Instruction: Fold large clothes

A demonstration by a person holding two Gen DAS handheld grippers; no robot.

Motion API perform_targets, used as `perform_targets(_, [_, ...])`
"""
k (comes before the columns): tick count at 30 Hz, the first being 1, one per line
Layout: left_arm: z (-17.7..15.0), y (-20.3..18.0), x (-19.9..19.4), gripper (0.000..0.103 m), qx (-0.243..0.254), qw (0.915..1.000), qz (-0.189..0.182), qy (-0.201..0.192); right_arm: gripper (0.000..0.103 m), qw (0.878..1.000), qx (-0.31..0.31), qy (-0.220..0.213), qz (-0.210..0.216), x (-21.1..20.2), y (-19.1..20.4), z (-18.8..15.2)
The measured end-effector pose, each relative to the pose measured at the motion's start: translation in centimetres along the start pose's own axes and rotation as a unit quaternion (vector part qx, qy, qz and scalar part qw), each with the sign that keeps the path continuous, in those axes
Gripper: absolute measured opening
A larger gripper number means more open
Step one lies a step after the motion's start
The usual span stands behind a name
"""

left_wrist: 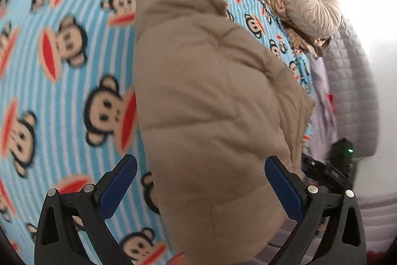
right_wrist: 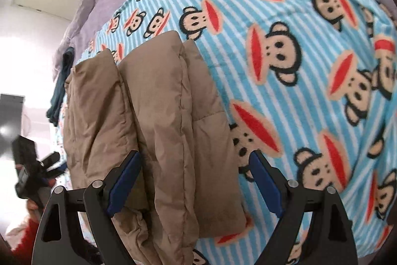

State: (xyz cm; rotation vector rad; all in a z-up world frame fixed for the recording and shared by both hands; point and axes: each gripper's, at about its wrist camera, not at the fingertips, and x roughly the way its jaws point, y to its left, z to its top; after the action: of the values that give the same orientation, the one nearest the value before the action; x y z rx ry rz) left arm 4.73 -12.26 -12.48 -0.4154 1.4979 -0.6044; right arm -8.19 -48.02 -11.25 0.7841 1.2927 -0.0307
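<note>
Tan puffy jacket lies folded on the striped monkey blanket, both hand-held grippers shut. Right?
Not quite: both are open. The left hand-held gripper and right hand-held gripper show spread jaws in their wrist views. The jacket does lie folded on the blanket.

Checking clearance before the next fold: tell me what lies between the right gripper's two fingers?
In the right wrist view, the folded tan puffer jacket lies between the open right gripper fingers, on the monkey-print blanket.
</note>
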Motion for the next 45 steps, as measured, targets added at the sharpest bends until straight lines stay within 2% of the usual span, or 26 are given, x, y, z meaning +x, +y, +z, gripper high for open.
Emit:
perform_targets(5, [-0.2,1.1,1.9,0.103,-0.01,0.9988,-0.045,0.019,0.09,0.998,-0.007,0.025,0.05,1.1,-0.3,1.9])
perform_targets(11, [0.3,1.4,4.2,0.103,-0.008,0.9967,-0.073,0.034,0.09,0.995,-0.043,0.078,0.047,4.3,-0.5,3.9])
perform_targets(12, [0.4,1.4,4.4,0.103,-0.006,0.9964,-0.077,0.035,0.09,0.993,-0.041,0.088,0.061,4.8,-0.6,4.0])
perform_targets(14, [0.8,1.2,4.8,0.103,-0.005,0.9958,-0.083,0.038,0.091,0.987,-0.023,0.106,0.116,5.9,-1.0,4.4])
perform_targets(17, [1.1,1.5,5.1,0.103,-0.013,0.9948,-0.093,0.039,0.091,0.977,0.021,0.106,0.184,6.4,-2.1,4.6])
perform_targets(18, [1.1,1.6,5.1,0.103,-0.014,0.9949,-0.092,0.04,0.1,0.975,0.031,0.102,0.195,6.4,-2.4,4.6])
perform_targets(20, [1.0,1.7,5.0,0.103,-0.005,0.9957,-0.082,0.042,0.103,0.972,0.034,0.099,0.212,6.3,-2.6,4.6])
perform_targets(25, [1.4,0.9,6.0,0.103,0.008,0.9963,-0.074,0.044,0.103,0.98,-0.037,0.119,0.156,6.8,-0.7,4.6])
perform_targets(32, [1.8,1.0,7.9,0.103,-0.015,0.9942,-0.093,0.052,0.103,0.97,-0.043,0.144,0.188,10.4,1.1,5.8])
perform_targets(38, [1.9,0.7,8.8,0.103,-0.034,0.9938,-0.094,0.049,0.103,0.967,0.004,0.163,0.195,12.6,1.6,6.2])
perform_targets(40, [1.7,0.0,8.4,0.098,-0.027,0.995,-0.089,0.038,0.099,0.967,0.017,0.163,0.195,12.6,1.8,6.1])
perform_targets(42, [1.4,-0.3,7.6,0.089,-0.02,0.9957,-0.087,0.028,0.081,0.966,0.026,0.162,0.199,12.2,1.6,5.8])
perform_targets(43, [1.4,-0.5,7.2,0.087,-0.018,0.9957,-0.088,0.022,0.076,0.965,0.034,0.158,0.205,11.9,1.8,5.8])
perform_targets(45, [1.2,-0.5,6.4,0.081,-0.01,0.996,-0.088,0.014,0.059,0.966,0.032,0.148,0.208,11.4,2.2,5.3])
